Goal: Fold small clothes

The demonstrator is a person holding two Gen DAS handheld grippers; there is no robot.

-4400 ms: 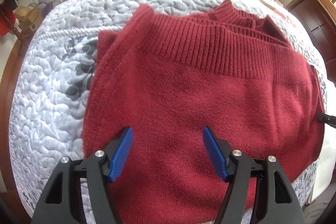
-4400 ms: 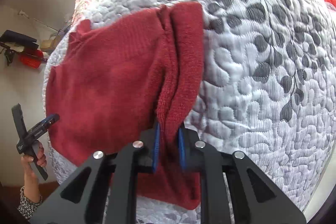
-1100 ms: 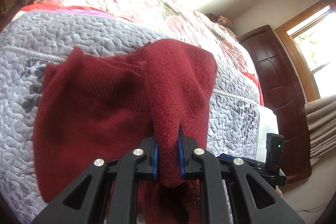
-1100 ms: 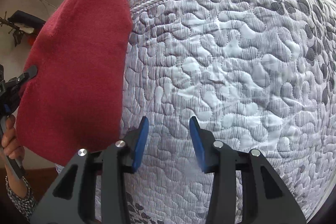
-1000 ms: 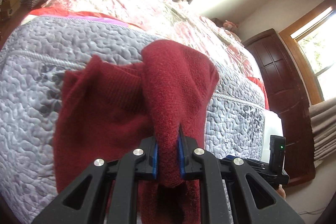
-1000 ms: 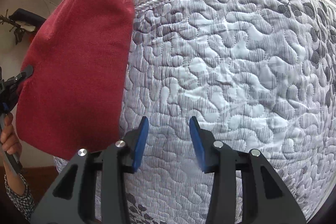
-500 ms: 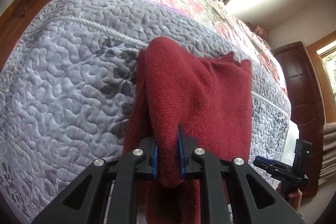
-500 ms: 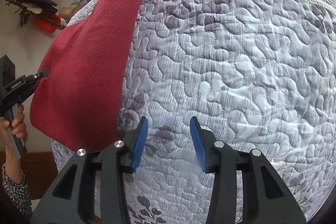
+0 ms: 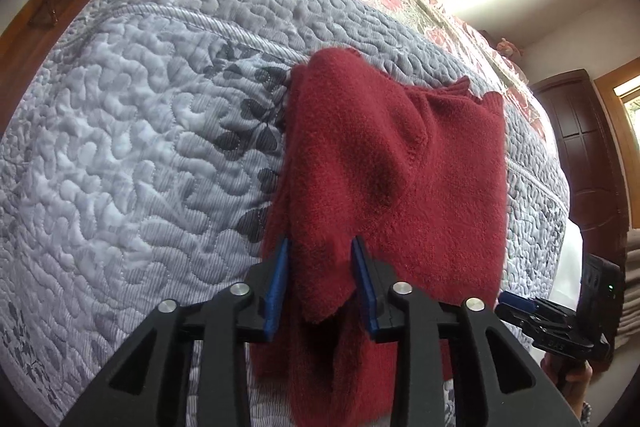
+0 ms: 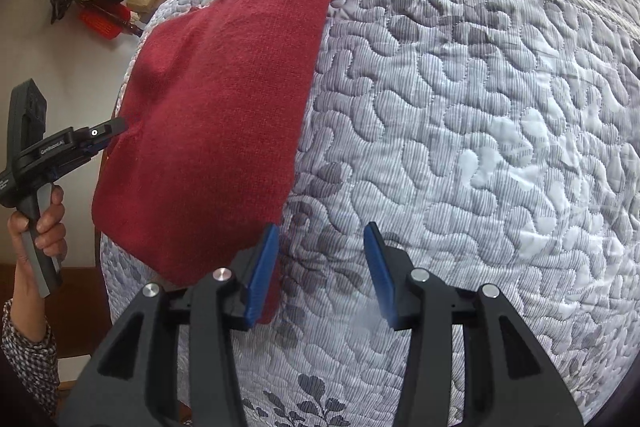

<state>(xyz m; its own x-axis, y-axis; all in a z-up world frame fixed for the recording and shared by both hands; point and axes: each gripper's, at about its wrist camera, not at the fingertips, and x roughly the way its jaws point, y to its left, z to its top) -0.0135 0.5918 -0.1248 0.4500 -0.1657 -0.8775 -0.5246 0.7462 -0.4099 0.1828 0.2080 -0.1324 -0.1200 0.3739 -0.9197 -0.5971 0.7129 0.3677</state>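
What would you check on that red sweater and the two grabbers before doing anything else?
1. Left gripper let go: ok, its fingers are parted, with the sweater's edge loose between them.
2. Right gripper free: ok, open over the quilt, holding nothing.
3. Red sweater fully on the bed: not ok, its near edge seems to droop over the quilt's side.
4. Fold lying flat: not ok, a hump and a crease show on top.
5. Layers lined up underneath: cannot tell, the top layer hides them.
6. Right gripper clear of the sweater: cannot tell, one finger overlaps its corner in the right wrist view.
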